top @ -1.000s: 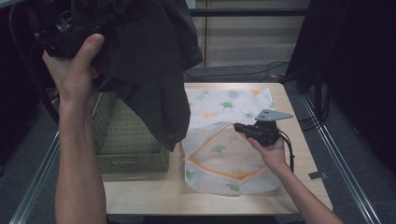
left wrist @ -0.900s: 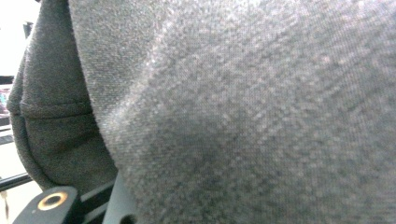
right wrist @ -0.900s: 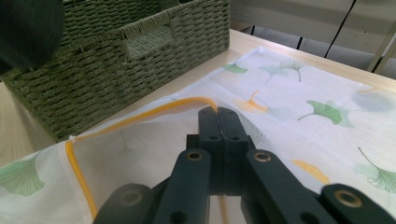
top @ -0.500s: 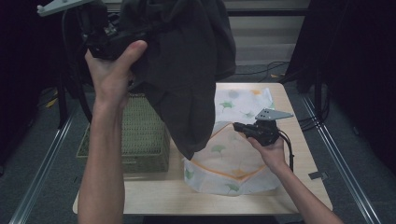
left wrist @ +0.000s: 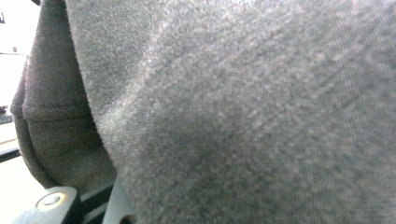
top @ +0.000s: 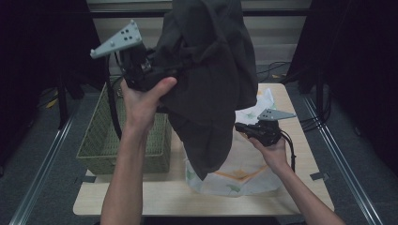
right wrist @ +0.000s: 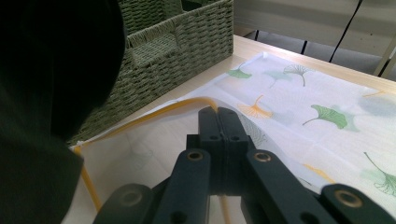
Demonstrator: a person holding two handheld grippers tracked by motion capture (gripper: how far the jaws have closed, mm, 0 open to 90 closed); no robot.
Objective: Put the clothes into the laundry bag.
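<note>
High view | dark garment (top: 206,79) is held aloft by the left claw (top: 162,75), clamped on its fabric, so it hangs over the bag's mouth | printed mesh bag (top: 244,173) is pinned to the worktop (top: 141,199) by the right claw (top: 241,127), closed on its orange-trimmed edge | wicker basket (top: 101,145) stands beside it.

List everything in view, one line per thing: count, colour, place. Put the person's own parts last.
garment: one, dark grey, hanging from the left hand-held gripper above the table, its lower end over the bag.
laundry bag: one, white mesh with green and orange leaf prints and an orange trim, flat on the table's right half.
basket: one, green woven, on the table's left side.
table: one, light wood.
left hand-held gripper: one, black with a grey plate, raised, gripping the garment.
right hand-held gripper: one, black, jaws together at the bag's orange trim.
forearms: two, bare, reaching in from the bottom of the high view.
</note>
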